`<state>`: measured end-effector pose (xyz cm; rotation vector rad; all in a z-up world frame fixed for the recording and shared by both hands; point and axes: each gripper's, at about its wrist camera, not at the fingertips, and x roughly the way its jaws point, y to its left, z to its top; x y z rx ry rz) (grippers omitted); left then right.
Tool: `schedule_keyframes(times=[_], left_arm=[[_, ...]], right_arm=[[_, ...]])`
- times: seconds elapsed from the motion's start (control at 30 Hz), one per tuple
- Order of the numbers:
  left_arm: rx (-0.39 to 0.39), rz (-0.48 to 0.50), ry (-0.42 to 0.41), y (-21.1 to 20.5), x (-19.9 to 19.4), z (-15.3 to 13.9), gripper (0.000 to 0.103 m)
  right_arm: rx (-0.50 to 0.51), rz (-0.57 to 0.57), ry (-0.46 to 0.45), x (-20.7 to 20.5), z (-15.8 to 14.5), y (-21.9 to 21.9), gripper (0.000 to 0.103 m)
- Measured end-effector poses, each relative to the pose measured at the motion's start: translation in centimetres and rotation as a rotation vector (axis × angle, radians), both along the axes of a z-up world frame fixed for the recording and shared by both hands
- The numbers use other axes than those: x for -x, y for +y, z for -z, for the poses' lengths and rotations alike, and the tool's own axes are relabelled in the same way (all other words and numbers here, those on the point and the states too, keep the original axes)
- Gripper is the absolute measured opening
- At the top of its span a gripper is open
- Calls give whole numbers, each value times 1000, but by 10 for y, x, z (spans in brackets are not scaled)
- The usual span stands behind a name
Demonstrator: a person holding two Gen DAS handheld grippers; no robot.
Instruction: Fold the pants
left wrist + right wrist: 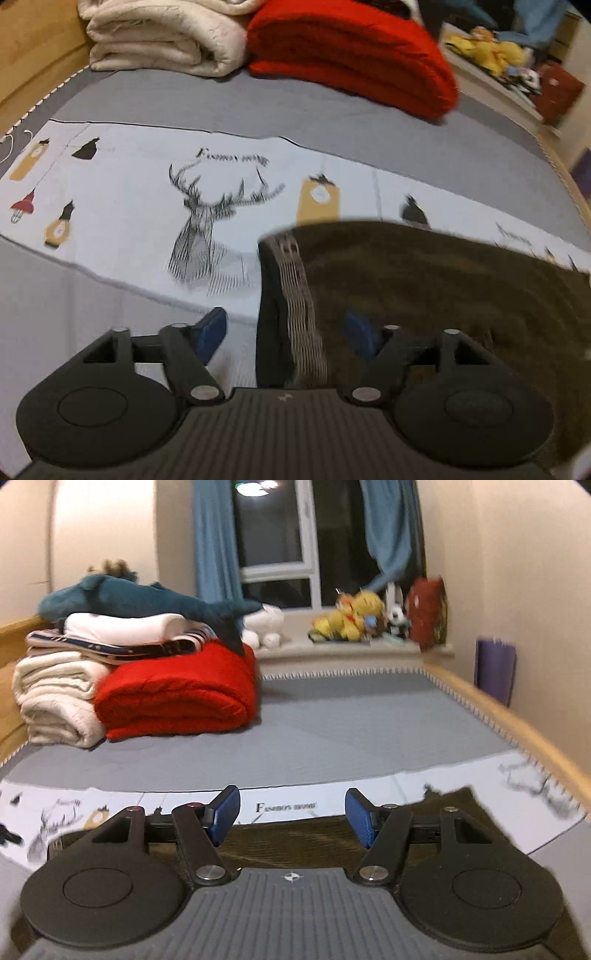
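Bed: grey sheet (369, 720) under a white printed cloth (129, 206) with a sketched deer head and small lamp shapes; wooden bed frame (517, 731) along the edge.
Pants: dark brown pants (443, 288) lie flat on the printed cloth, straight in front of both my grippers; the fabric looks ribbed like corduroy.
Waistband: pale woven mesh strip (299, 306) along the near left edge of the pants, beside a black lining.
Left gripper (286, 332): my blue pads stand wide apart, astride the waistband edge, gripping nothing.
Right gripper (291, 818): blue ridged pads wide apart above the brown cloth, holding nothing.
Far end: rolled red blanket (177, 694) touching a cream fleece blanket (55, 701); plush shark (140, 602) on top.
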<state>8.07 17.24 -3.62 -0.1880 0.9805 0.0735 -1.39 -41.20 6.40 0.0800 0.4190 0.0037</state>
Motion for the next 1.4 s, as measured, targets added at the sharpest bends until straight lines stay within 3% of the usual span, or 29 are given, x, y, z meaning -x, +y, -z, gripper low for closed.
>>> schedule_keyframes(times=[0.13,0.27,0.3,0.43,0.57,0.67,0.7,0.73,0.8,0.9,0.97,1.07,1.17,1.23,1.4], left_arm=[[39,11,31,-6,52,26,79],[112,-45,113,-10,80,87,79],[102,-50,207,-14,78,102,76],[20,24,205,-25,78,109,82],[24,-14,305,-16,79,131,82],[34,-5,297,-12,82,132,80],[29,14,292,-13,84,132,71],[32,43,282,-15,85,131,54],[27,100,292,-20,88,127,38],[25,122,256,-16,98,120,28],[20,109,230,-8,105,113,26],[-3,83,271,5,114,115,26],[3,108,285,9,117,112,35],[-10,96,255,10,119,104,49],[15,63,151,8,121,86,50]], right_arm=[[33,45,-21,41,13,-21,66],[-39,128,18,61,29,-40,66],[-49,141,11,65,32,-43,67],[-45,182,61,74,58,-47,67],[-58,186,155,72,86,-52,67],[1,180,158,71,90,-50,66],[11,184,157,72,91,-51,66],[14,193,158,73,92,-52,66],[6,213,151,76,91,-57,66],[-11,237,146,76,91,-63,66],[-15,248,148,77,92,-66,66],[-19,259,148,77,92,-67,66],[-22,261,153,75,93,-66,66],[-22,255,162,74,94,-65,66],[3,235,184,71,96,-63,66]])
